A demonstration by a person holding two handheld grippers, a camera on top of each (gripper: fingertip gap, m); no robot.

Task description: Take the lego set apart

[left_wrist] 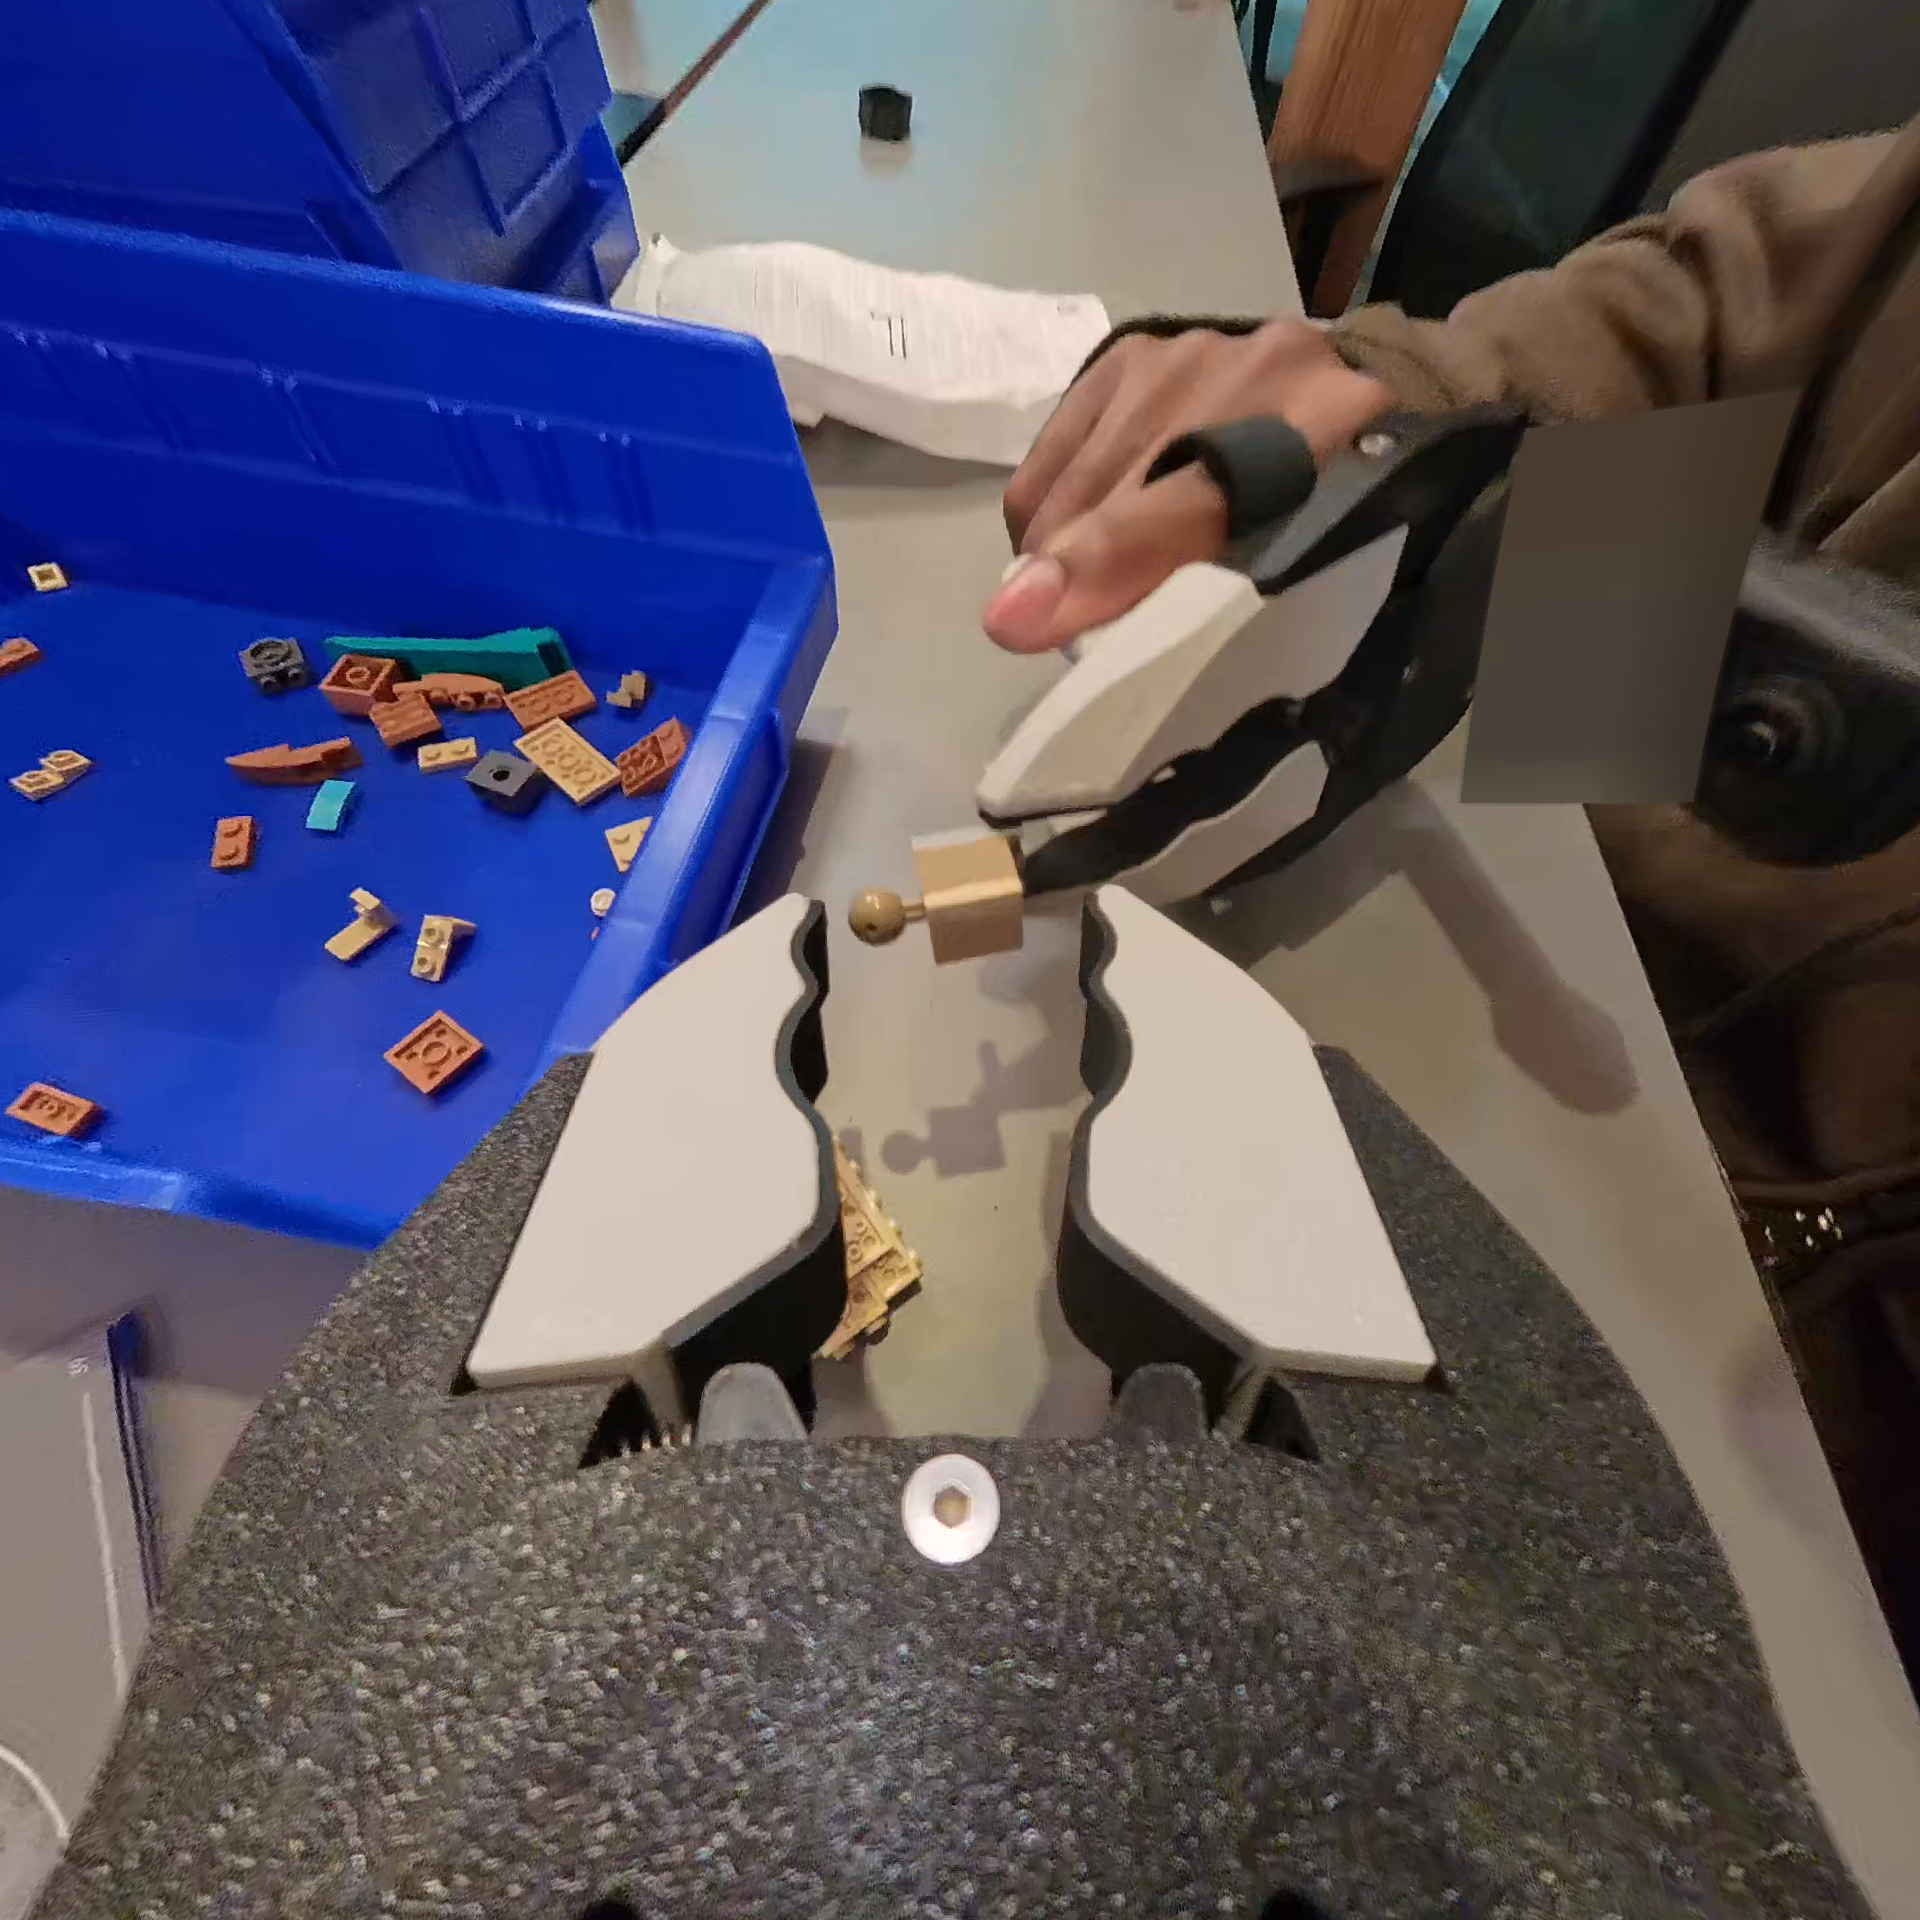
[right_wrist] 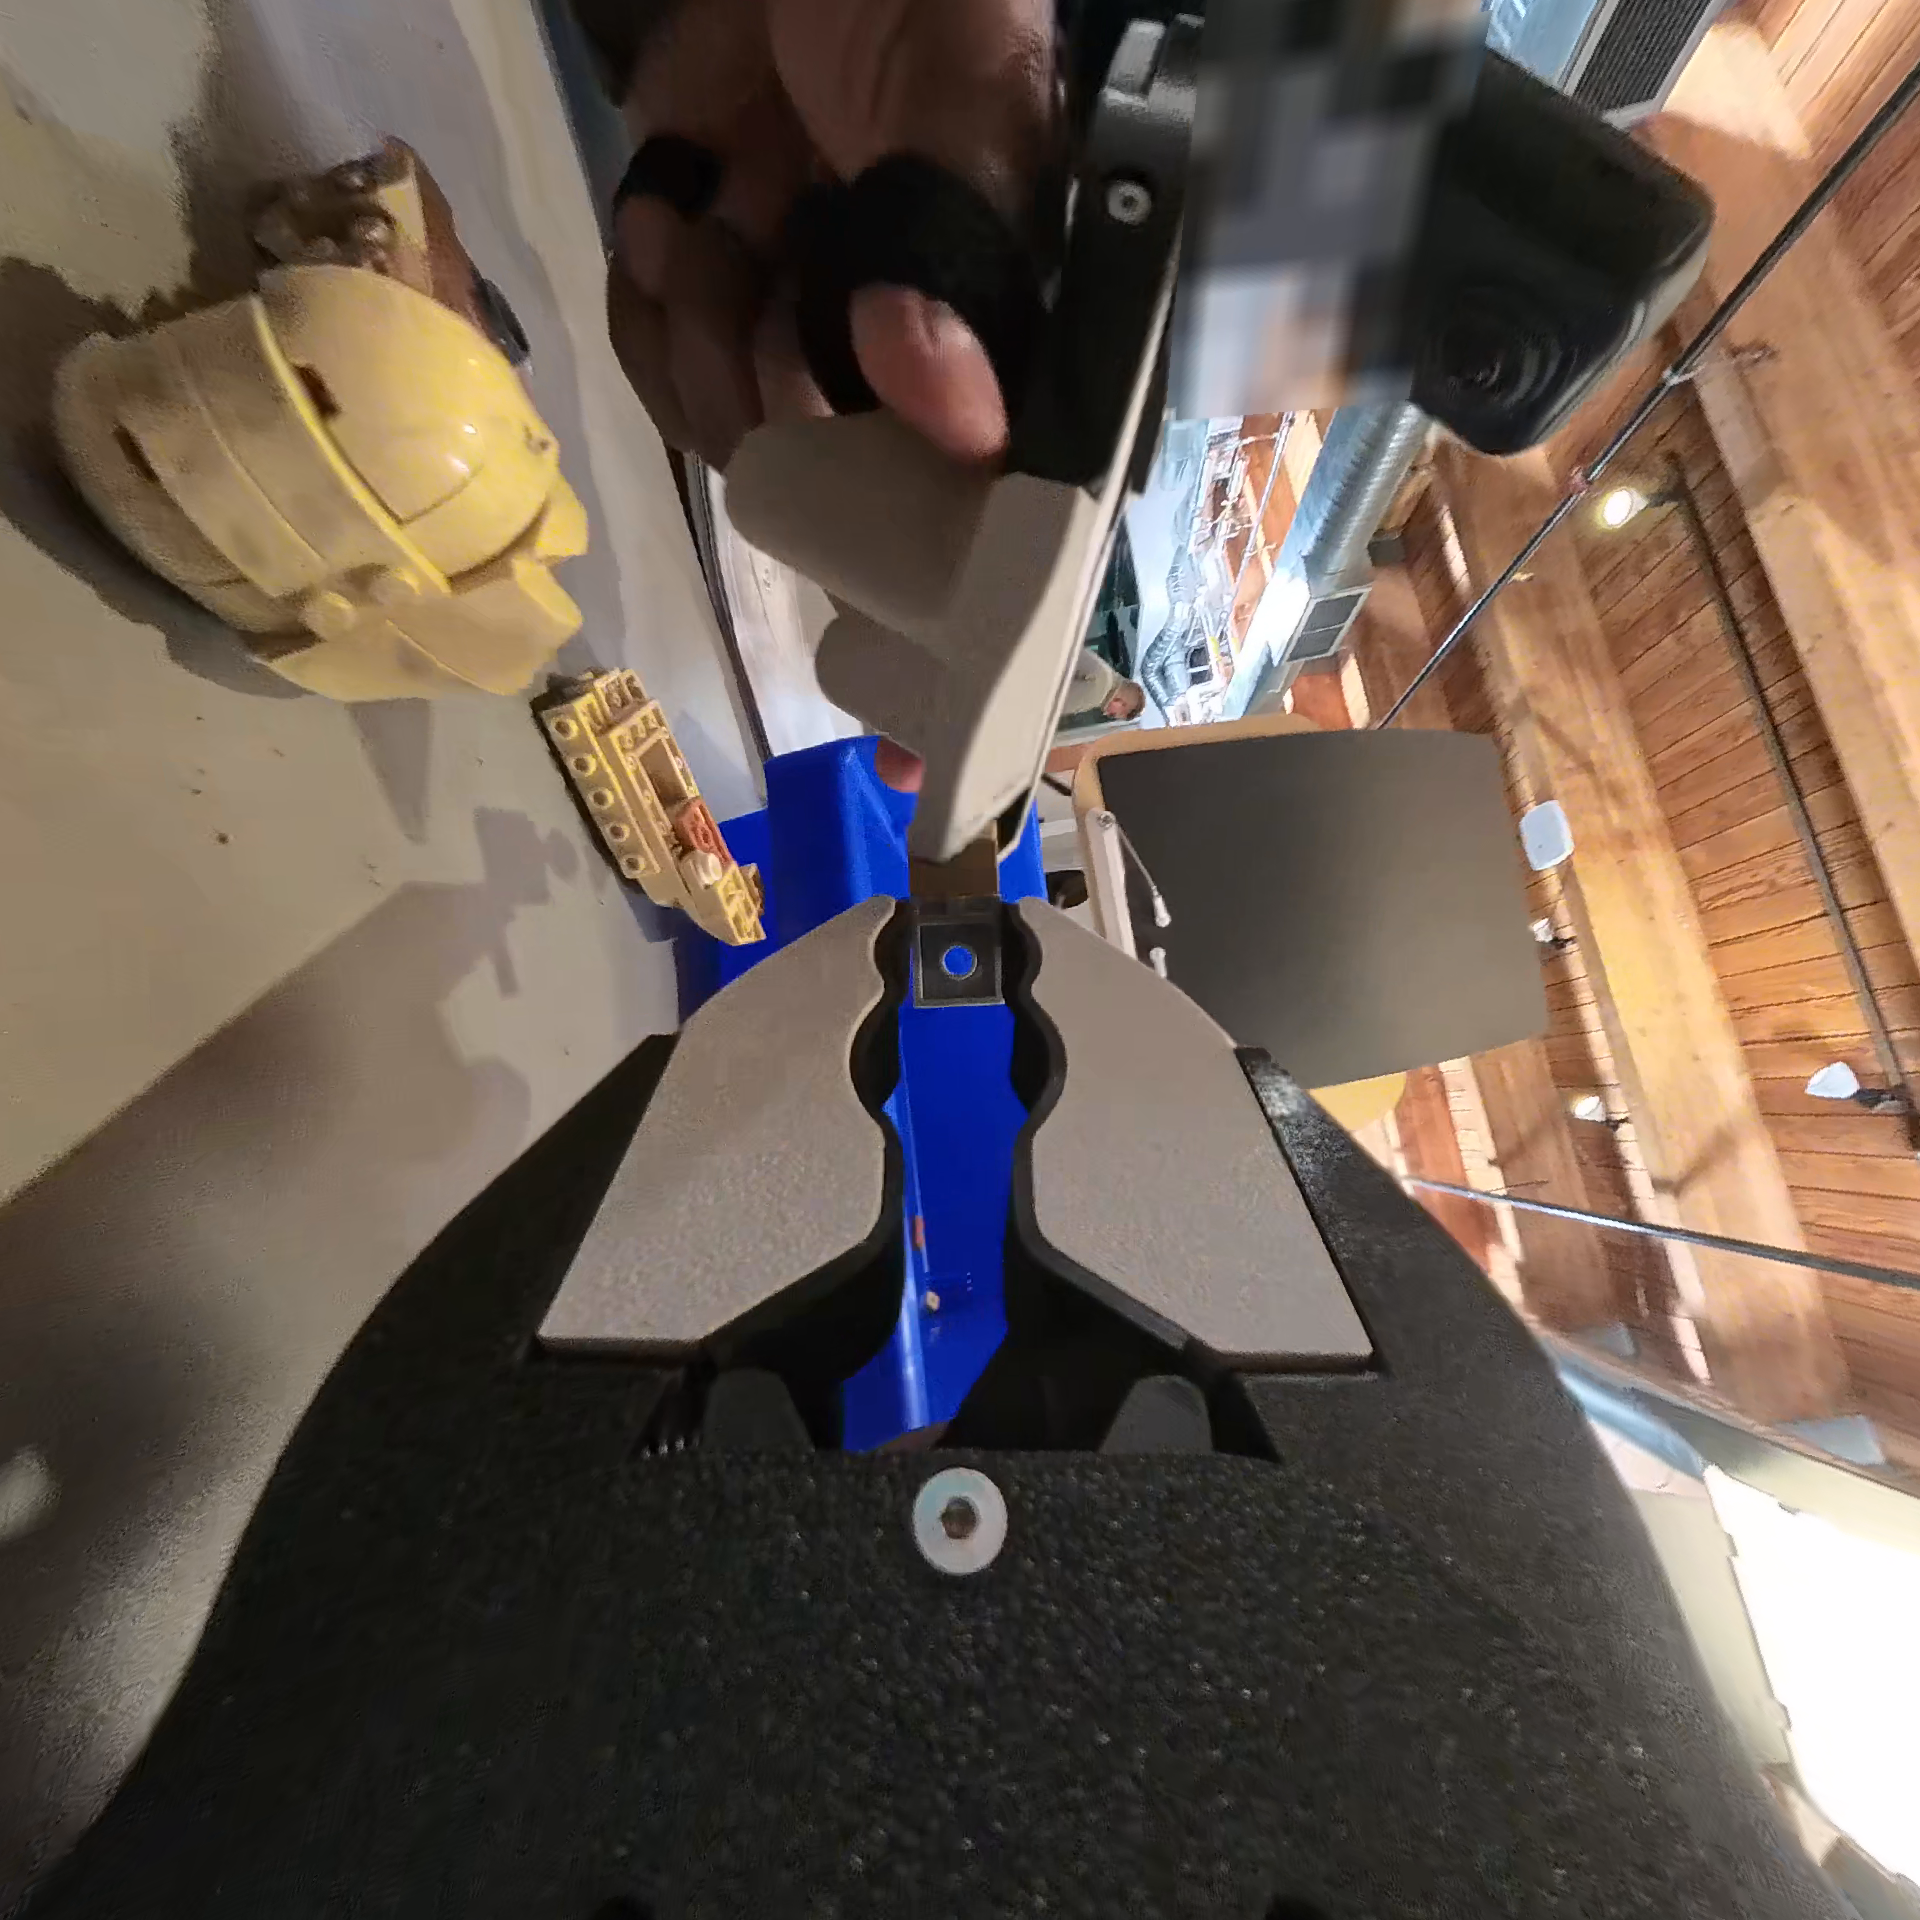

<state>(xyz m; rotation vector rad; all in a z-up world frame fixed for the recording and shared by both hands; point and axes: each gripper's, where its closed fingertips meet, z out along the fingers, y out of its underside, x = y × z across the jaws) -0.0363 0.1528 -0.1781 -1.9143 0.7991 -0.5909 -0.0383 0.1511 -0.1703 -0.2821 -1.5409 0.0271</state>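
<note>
My right gripper (right_wrist: pixel 956 916) is shut on a small tan square brick (right_wrist: pixel 956 964) with a round hole in its face. In the left wrist view this brick (left_wrist: pixel 971 899) hangs above the grey table (left_wrist: pixel 1039 1195), with a ball-ended peg (left_wrist: pixel 878 914) sticking out to the left. The right gripper (left_wrist: pixel 1013 831) comes in from the right, held by a hand (left_wrist: pixel 1122 488). My left gripper (left_wrist: pixel 954 912) is open, its fingertips standing either side of the brick without pressing on it. A tan plate assembly (left_wrist: pixel 873 1247) lies on the table below my left fingers.
A blue bin (left_wrist: pixel 727 520) with several loose tan, brown and teal bricks stands at the left, with another blue bin (left_wrist: pixel 364 125) behind it. A stack of white paper (left_wrist: pixel 883 322) lies farther back. A yellow rounded model (right_wrist: pixel 312 488) and a tan brick build (right_wrist: pixel 644 800) rest on the table. My left and right fingertips are right by each other.
</note>
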